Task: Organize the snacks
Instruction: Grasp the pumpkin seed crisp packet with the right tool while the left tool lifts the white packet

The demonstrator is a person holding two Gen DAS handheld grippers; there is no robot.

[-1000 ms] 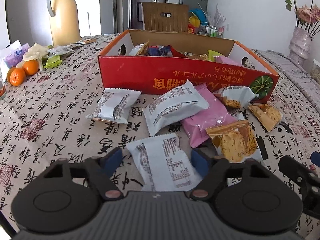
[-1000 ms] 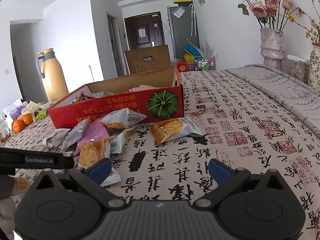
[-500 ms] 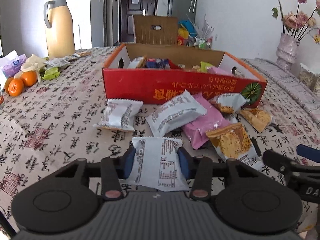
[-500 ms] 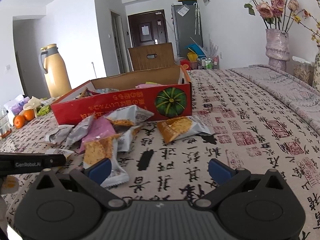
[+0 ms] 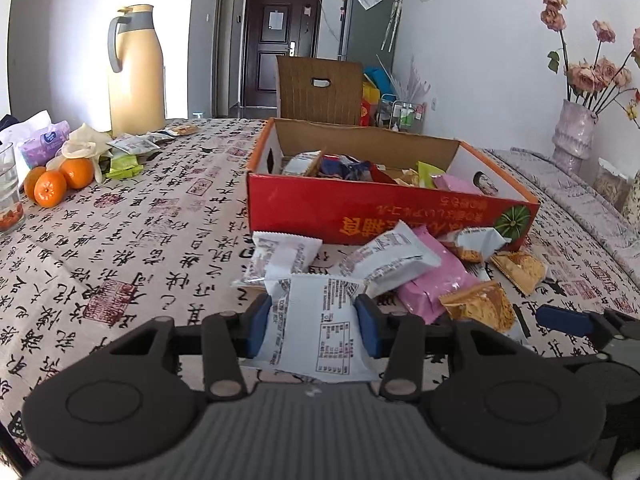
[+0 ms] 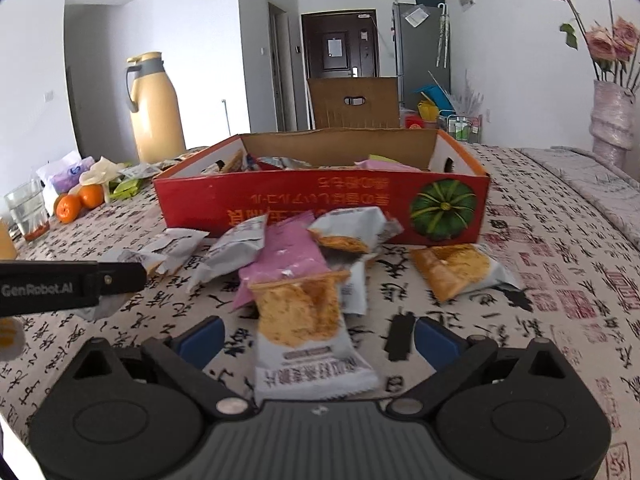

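Nearest the red box's long front wall, yet still well short of it, the left tongs [image 5: 314, 326] are pinching a white snack packet [image 5: 316, 328] by its two side edges, blue pads pressed into the wrapper so it bows between them. That hold looks thin: the packet is slick and puffy, so a quick swing toward the box could let it slide out and drop short, onto the loose heap in front of the box. The right tongs [image 6: 316, 338] stand spread, empty, with an orange-printed snack packet [image 6: 304, 320] lying on the desk [image 6: 560, 280] between the pads but not touched; if they close from here they may catch only the wrapper's seam, or drag the pink packet [image 6: 280, 260] that lies partly under its far end. Both tongs work close together in front of the box, so they could knock each other. Against the front wall lie more white, pink and orange packets. The red box [image 5: 384, 208] itself already holds several snacks, and a careless drop over its wall might bounce out.
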